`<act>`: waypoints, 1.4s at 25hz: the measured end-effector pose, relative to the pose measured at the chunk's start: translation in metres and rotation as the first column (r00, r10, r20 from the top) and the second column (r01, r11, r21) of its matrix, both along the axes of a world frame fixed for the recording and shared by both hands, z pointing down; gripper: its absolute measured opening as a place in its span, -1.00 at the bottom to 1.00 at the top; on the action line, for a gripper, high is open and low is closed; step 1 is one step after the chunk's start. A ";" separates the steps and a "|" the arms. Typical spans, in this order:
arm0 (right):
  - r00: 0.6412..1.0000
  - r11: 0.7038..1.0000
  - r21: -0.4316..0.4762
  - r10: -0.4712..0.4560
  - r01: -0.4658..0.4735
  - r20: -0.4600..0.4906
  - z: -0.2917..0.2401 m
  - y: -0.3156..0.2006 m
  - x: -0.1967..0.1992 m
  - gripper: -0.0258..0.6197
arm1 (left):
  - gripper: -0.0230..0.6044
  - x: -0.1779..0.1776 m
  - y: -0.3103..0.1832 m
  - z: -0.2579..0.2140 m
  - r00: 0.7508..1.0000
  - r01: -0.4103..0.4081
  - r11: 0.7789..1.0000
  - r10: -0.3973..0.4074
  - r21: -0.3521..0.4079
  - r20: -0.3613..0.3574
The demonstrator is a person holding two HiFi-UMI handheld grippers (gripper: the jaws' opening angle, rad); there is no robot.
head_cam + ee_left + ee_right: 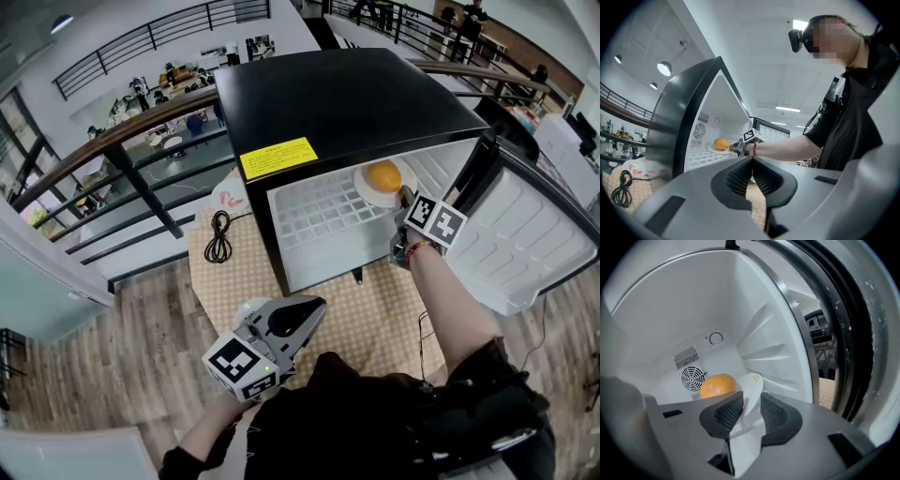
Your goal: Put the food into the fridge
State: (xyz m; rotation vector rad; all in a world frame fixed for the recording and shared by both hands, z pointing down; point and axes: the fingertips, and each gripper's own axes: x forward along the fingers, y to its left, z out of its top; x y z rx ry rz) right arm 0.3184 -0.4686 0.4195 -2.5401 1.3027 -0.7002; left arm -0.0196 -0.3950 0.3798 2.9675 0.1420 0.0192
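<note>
Cord (218, 236) lies curled on the dotted mat (375, 314), at about nine o'clock from the fridge (356, 103). Down at six o'clock, close to the person's body, the left gripper (751, 161) has its jaws pressed together with nothing in them. Inside the open fridge, the orange (383, 175) sits on a white plate (364, 193). The plate rests on the white shelf (319, 220), near the shelf's two o'clock corner, by the side wall. The right gripper (751, 405) is at about five o'clock from the plate. Its jaws stand wide apart with the plate's rim between them, and the pads do not seem to squeeze it. The door (539, 239) hangs open at three o'clock. I think the food is in its place and this is the letting-go step. Next, the right gripper should come straight back out, slowly, so it does not bump the rim and slide the plate or roll the orange. After that, the door needs a push to shut it.
</note>
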 end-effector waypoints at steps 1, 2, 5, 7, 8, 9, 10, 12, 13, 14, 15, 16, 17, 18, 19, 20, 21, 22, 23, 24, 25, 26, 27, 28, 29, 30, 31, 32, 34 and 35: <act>1.000 1.000 0.001 -0.001 0.001 -0.004 0.000 0.000 0.000 -0.58 | -0.89 0.000 0.000 -0.001 1.000 0.001 1.000 -0.001 -0.001 -0.001; 1.000 1.000 0.002 -0.002 0.002 -0.006 -0.001 0.000 0.000 -0.57 | -0.89 0.000 -0.001 -0.001 1.000 0.001 1.000 -0.001 -0.002 -0.002; 1.000 1.000 0.015 0.004 -0.004 0.000 -0.002 0.001 0.002 -0.57 | -0.89 0.000 -0.002 -0.001 1.000 0.000 1.000 0.000 -0.002 -0.002; 1.000 1.000 0.023 0.008 -0.008 -0.003 -0.005 0.002 0.005 -0.57 | -0.89 0.000 -0.002 -0.002 1.000 -0.001 1.000 0.001 0.001 -0.001; 1.000 1.000 0.027 0.008 -0.008 -0.005 -0.007 0.003 0.006 -0.57 | -0.89 -0.001 -0.001 -0.003 1.000 -0.003 1.000 0.003 0.005 -0.001; 1.000 1.000 0.030 0.008 -0.008 -0.008 -0.009 0.004 0.006 -0.57 | -0.89 -0.001 -0.001 -0.003 1.000 -0.004 1.000 0.004 0.008 -0.001; 1.000 0.999 0.031 0.008 -0.007 -0.011 -0.012 0.005 0.006 -0.57 | -0.89 -0.001 -0.001 -0.004 1.000 -0.004 1.000 0.004 0.008 -0.001; 1.000 1.000 0.028 0.005 -0.004 -0.027 -0.016 0.006 0.005 -0.57 | -0.89 -0.001 0.000 -0.005 1.000 -0.005 1.000 0.005 0.004 -0.001; 0.999 1.000 0.025 0.004 -0.003 -0.040 -0.018 0.007 0.005 -0.57 | -0.89 -0.001 0.001 -0.005 1.000 -0.007 1.000 0.007 0.004 -0.002; 0.999 1.000 0.022 0.003 -0.002 -0.053 -0.021 0.007 0.004 -0.57 | -0.89 0.000 0.001 -0.005 1.000 -0.009 1.000 0.009 0.005 -0.003; 0.998 1.000 0.022 0.002 -0.001 -0.063 -0.023 0.008 0.003 -0.57 | -0.89 0.000 0.002 -0.006 1.000 -0.012 1.000 0.012 0.006 -0.003; 0.998 1.000 0.023 0.002 0.000 -0.069 -0.025 0.010 0.002 -0.57 | -0.89 0.001 0.002 -0.006 1.000 -0.015 1.000 0.015 0.008 -0.002; 0.997 1.000 0.025 0.002 0.000 -0.073 -0.027 0.011 0.001 -0.57 | -0.89 0.001 0.003 -0.007 1.000 -0.019 1.000 0.019 0.009 -0.002; 0.997 1.000 0.027 0.001 0.002 -0.079 -0.029 0.013 0.000 -0.57 | -0.89 0.001 0.004 -0.007 1.000 -0.022 1.000 0.022 0.010 -0.002; 0.996 1.000 0.029 -0.001 0.004 -0.089 -0.032 0.015 -0.001 -0.57 | -0.89 0.002 0.005 -0.008 1.000 -0.027 1.000 0.027 0.012 -0.003; 0.995 1.000 0.030 -0.004 0.007 -0.101 -0.035 0.016 -0.002 -0.57 | -0.89 0.003 0.006 -0.008 1.000 -0.031 0.999 0.031 0.013 -0.003; 0.994 0.999 0.031 -0.007 0.011 -0.112 -0.038 0.018 -0.003 -0.57 | -0.89 0.004 0.007 -0.008 0.999 -0.036 0.999 0.036 0.014 -0.004; 0.993 0.999 0.032 -0.010 0.014 -0.119 -0.041 0.019 -0.003 -0.57 | -0.89 0.005 0.009 -0.009 0.999 -0.042 0.999 0.042 0.016 -0.004; 0.992 0.999 0.034 -0.014 0.018 -0.124 -0.044 0.021 -0.004 -0.57 | -0.89 0.005 0.010 -0.009 0.999 -0.047 0.999 0.047 0.019 -0.003; 0.992 0.999 0.036 -0.019 0.023 -0.128 -0.046 0.022 -0.005 -0.57 | -0.89 0.006 0.011 -0.009 0.999 -0.054 0.998 0.054 0.022 -0.004; 0.991 0.999 0.040 -0.023 0.029 -0.133 -0.049 0.024 -0.007 -0.57 | -0.89 0.006 0.013 -0.010 0.998 -0.062 0.998 0.062 0.026 -0.005; 0.990 0.998 0.044 -0.027 0.034 -0.142 -0.051 0.027 -0.009 -0.58 | -0.89 0.006 0.015 -0.010 0.998 -0.070 0.997 0.070 0.029 -0.006; 0.988 0.998 0.049 -0.030 0.038 -0.150 -0.054 0.031 -0.011 -0.61 | -0.89 0.006 0.017 -0.011 0.997 -0.076 0.997 0.076 0.030 -0.007; 0.987 0.998 0.054 -0.034 0.043 -0.159 -0.056 0.034 -0.013 -0.64 | -0.89 0.005 0.018 -0.011 0.997 -0.081 0.996 0.082 0.028 -0.007; 0.985 0.997 0.059 -0.039 0.049 -0.165 -0.058 0.037 -0.016 -0.71 | -0.89 0.005 0.019 -0.011 0.996 -0.087 0.996 0.087 0.027 -0.008; 0.984 0.997 0.062 -0.043 0.055 -0.170 -0.059 0.039 -0.020 -0.79 | -0.89 0.004 0.020 -0.011 0.996 -0.093 0.995 0.094 0.027 -0.009; 0.984 0.996 0.063 -0.045 0.057 -0.174 -0.059 0.043 -0.023 -0.80 | -0.89 0.003 0.022 -0.012 0.995 -0.102 0.994 0.102 0.028 -0.009; 0.983 0.996 0.064 -0.044 0.056 -0.176 -0.059 0.047 -0.026 -0.80 | -0.89 0.002 0.023 -0.012 0.994 -0.112 0.993 0.112 0.030 -0.010; 0.984 0.996 0.068 -0.051 0.064 -0.171 -0.054 0.057 -0.035 -0.81 | -0.89 0.000 0.028 -0.013 0.991 -0.137 0.990 0.137 0.035 -0.011; 0.985 0.994 0.073 -0.066 0.078 -0.159 -0.049 0.062 -0.043 -0.81 | -0.89 -0.002 0.030 -0.013 0.989 -0.149 0.988 0.150 0.035 -0.012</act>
